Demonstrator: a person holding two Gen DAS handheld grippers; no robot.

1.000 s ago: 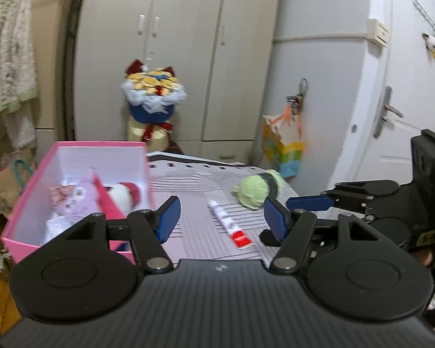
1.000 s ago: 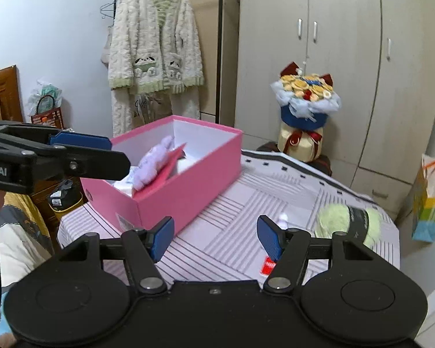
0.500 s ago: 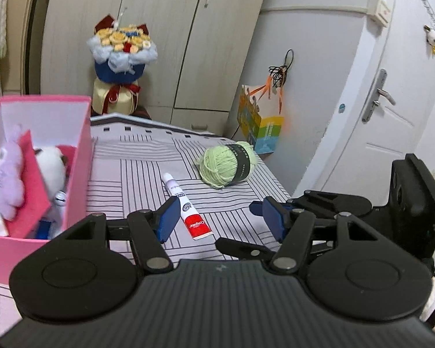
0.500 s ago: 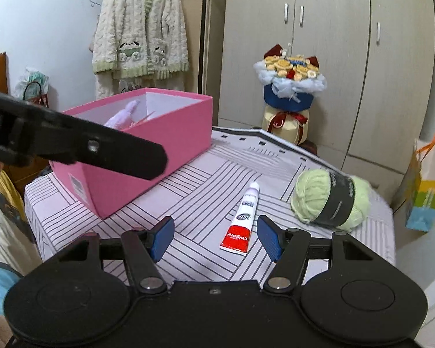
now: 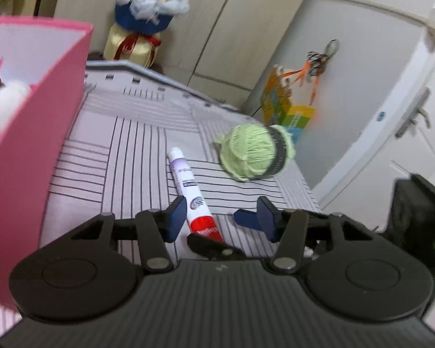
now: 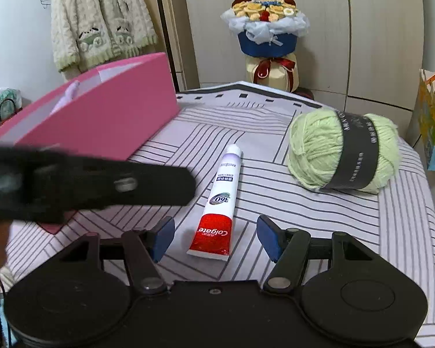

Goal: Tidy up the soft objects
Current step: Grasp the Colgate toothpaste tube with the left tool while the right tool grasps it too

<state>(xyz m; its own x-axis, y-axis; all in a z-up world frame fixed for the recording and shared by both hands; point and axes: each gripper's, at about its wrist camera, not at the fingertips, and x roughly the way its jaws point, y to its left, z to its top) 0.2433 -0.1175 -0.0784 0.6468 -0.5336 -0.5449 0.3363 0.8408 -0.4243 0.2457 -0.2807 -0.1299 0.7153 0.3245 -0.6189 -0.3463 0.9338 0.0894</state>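
Both my claws have dropped toward the tube, left claw narrowing, right claw apart, both empty; crowding risks collision.

Your left wrist camera sits low, close over the striped table, tilted down and facing the far cupboards, pink box at its left. Your right wrist camera looks likewise from further right. Both share the toothpaste tube, yarn ball and bouquet.
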